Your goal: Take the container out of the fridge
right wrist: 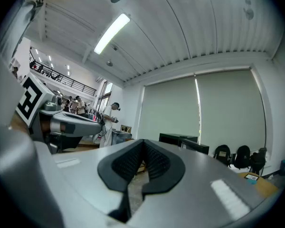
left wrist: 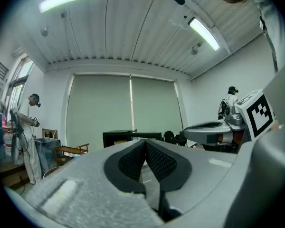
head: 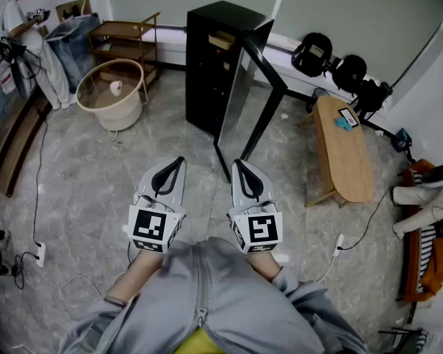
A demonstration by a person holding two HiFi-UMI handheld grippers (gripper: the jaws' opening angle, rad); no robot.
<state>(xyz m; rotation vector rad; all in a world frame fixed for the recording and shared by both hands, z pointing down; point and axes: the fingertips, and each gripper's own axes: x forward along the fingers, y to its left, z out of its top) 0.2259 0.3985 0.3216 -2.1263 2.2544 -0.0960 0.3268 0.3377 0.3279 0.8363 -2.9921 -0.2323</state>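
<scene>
A small black fridge (head: 215,65) stands on the floor ahead of me with its glass door (head: 252,102) swung open toward me. Light-coloured things show on its upper shelf, too small to make out. It also appears far off as a dark box (left wrist: 123,137) in the left gripper view and as the fridge (right wrist: 178,140) in the right gripper view. My left gripper (head: 179,161) and right gripper (head: 238,164) are held side by side at waist height, well short of the fridge. Both are shut with nothing between the pads.
A round beige tub (head: 112,93) and a wooden shelf cart (head: 125,39) stand left of the fridge. A wooden bench (head: 343,150) lies to the right, with black backpacks (head: 340,66) by the wall. A person (head: 29,39) stands at far left. Cables trail across the floor.
</scene>
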